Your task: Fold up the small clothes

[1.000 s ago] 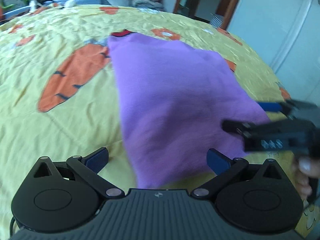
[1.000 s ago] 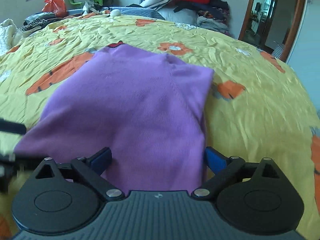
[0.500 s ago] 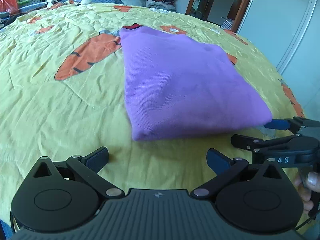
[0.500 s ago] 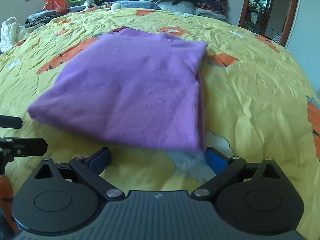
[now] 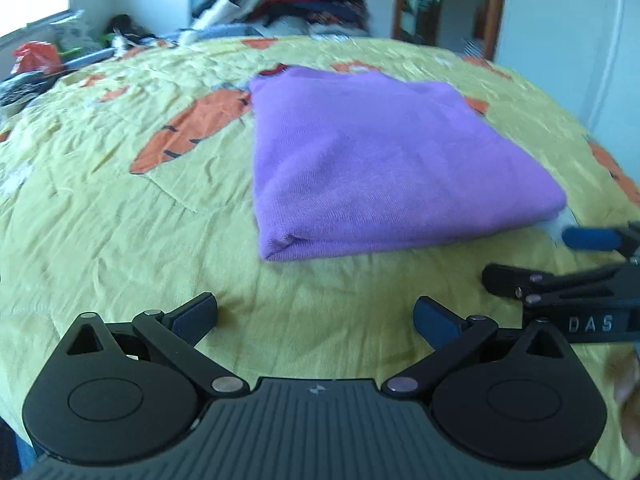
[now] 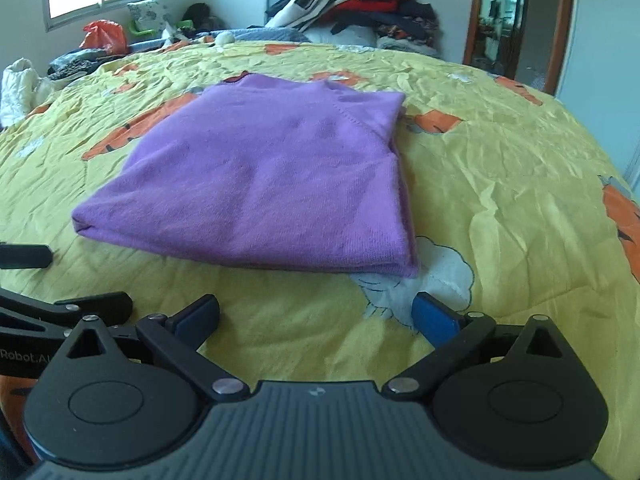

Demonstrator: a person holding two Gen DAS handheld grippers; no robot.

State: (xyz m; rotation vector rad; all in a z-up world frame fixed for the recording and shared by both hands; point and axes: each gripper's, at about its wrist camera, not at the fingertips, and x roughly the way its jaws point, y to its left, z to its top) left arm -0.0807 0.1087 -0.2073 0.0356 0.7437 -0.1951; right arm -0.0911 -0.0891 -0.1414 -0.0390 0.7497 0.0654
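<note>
A: Report the position of the garment.

B: The purple garment [image 5: 384, 168] lies folded flat on the yellow carrot-print bedspread [image 5: 100, 208], at 12 o'clock from both cameras. Its folded edge faces the grippers.

A: Report the left gripper.

B: The left gripper [image 5: 316, 316] has its fingers spread wide and empty above the bedspread, just short of the garment's near edge and apart from it.

A: Report the right gripper.

B: The right gripper [image 6: 316, 314] is likewise released and holds nothing. In the left view it appears at 3 o'clock, blurred; a hand [image 5: 628, 376] seems to grip it there.

A: Surroundings?

B: A clothes pile [image 6: 360, 8] sits at 12 o'clock, beyond the bed.
</note>
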